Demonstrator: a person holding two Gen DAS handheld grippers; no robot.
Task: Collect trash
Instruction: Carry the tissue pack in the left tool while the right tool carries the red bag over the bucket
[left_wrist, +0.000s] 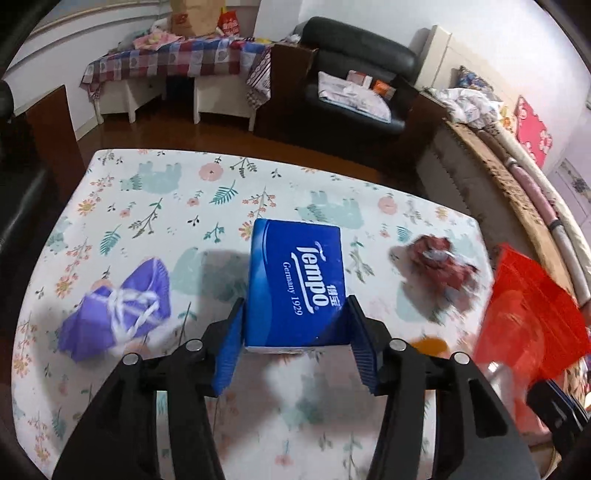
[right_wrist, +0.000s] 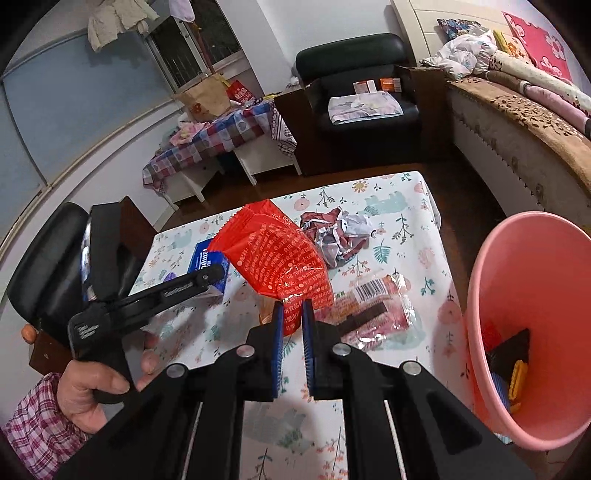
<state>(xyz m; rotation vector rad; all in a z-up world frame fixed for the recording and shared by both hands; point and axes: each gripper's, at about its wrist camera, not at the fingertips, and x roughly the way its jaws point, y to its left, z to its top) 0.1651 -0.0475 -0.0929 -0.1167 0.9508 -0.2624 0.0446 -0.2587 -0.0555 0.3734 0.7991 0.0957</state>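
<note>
A blue Tempo tissue pack rests on the floral tablecloth between the fingers of my left gripper. The jaws stand wide and do not seem to press it. My right gripper is shut on the bottom corner of a red snack bag, lifted above the table; that bag shows blurred at the right of the left wrist view. A purple crumpled mask with white strings lies left of the pack. A crumpled maroon-and-white wrapper lies to its right.
A pink bin stands beside the table's right edge with several scraps inside. A clear wrapper with a barcode lies on the cloth near the bin. A hand in a plaid sleeve holds the left gripper. Armchair and sofa stand beyond.
</note>
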